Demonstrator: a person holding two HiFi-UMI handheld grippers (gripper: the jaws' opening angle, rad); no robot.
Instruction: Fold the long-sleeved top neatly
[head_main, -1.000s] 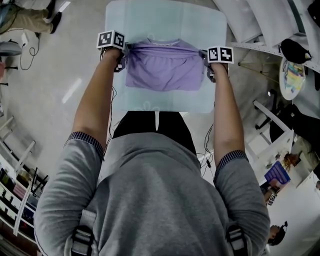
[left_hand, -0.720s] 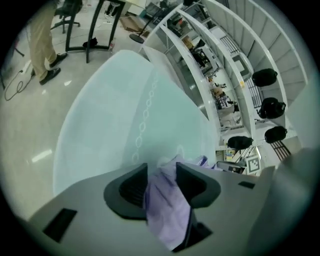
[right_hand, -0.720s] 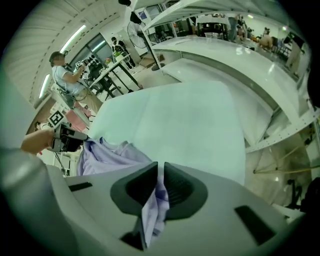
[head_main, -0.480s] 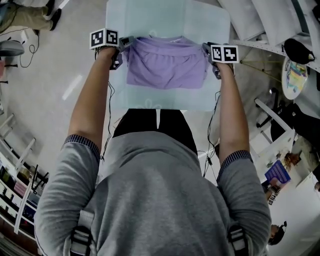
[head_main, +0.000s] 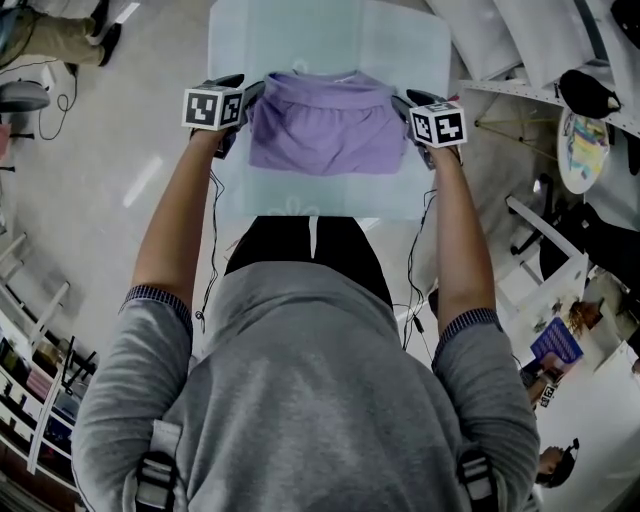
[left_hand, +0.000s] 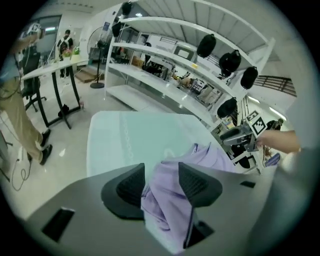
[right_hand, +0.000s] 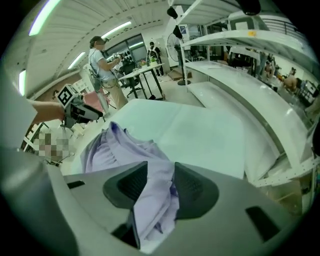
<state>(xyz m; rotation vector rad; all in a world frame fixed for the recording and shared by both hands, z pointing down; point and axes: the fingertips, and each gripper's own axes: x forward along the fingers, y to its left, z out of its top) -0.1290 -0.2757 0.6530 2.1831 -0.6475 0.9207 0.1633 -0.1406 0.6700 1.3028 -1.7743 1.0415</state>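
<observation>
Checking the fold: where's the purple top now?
Head view: the top lies centred on the table, its side edges between the jaws of the left gripper and right gripper, which have just been opening.

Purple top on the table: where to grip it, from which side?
Probably grip the purple top at its two side edges near the collar end, coming from left and right over the table. It lies as a wide folded rectangle, layers stacked at the sides, bare table beside both.

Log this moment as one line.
left gripper: just opened, top between jaws | right gripper: just opening, top between jaws | top: folded on table
</observation>
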